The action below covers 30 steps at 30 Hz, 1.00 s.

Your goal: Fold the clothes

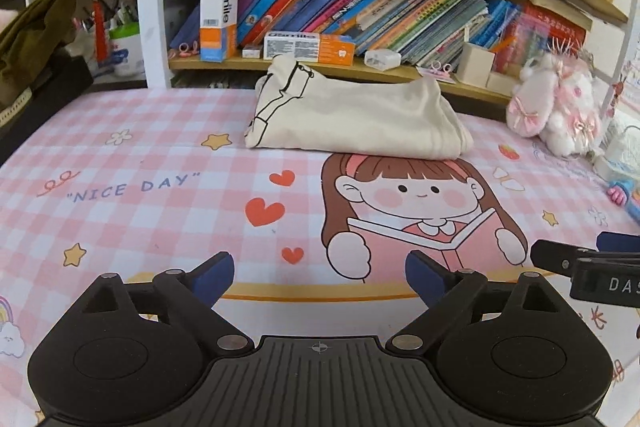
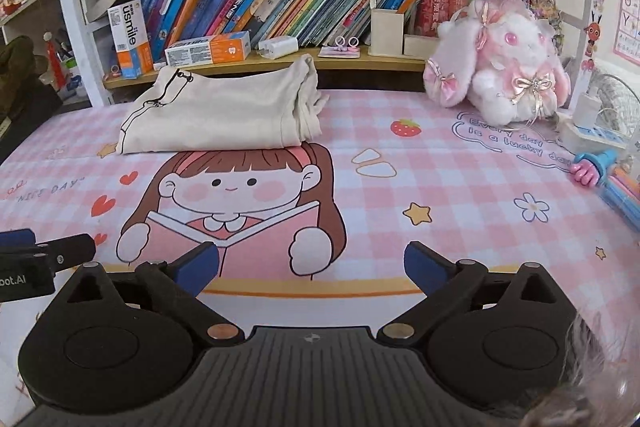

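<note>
- Left wrist view: a pink checked table cover [image 1: 160, 147] is lying under everything.
- The folded cream garment [image 1: 352, 119] is resting at its far edge, well beyond both grippers.
- The left gripper [image 1: 319, 277] and right gripper [image 2: 311, 267] are gaping wide, gripping nothing.

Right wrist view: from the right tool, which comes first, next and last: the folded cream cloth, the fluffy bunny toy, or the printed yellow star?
1. Yellow star, on the sheet, right.
2. Folded cream cloth, far left.
3. Fluffy bunny toy, far right, against the shelf.
</note>
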Tool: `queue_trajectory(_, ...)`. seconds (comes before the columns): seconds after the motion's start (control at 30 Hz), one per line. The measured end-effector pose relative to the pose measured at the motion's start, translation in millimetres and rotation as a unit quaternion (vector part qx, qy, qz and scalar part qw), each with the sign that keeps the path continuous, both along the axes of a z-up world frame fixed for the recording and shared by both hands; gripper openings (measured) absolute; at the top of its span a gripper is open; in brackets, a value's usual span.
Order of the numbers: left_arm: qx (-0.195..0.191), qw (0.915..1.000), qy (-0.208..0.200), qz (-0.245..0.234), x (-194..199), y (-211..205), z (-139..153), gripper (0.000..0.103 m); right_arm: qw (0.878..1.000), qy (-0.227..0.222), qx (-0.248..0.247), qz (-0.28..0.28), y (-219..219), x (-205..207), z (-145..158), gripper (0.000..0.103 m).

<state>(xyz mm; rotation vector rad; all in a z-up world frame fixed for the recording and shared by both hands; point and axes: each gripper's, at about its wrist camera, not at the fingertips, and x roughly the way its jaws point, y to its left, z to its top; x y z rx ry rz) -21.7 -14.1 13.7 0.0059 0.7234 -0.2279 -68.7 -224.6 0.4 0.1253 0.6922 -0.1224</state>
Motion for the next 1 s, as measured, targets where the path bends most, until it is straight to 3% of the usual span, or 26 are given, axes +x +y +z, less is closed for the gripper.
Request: queue_trajectory(1.0,0.018,0.9998,0.011,-0.002,1.2,-1.7,-3.5,0.099,1.0,0.02,-0.007,0.002,7.6,-3.9,-7.9,0.101)
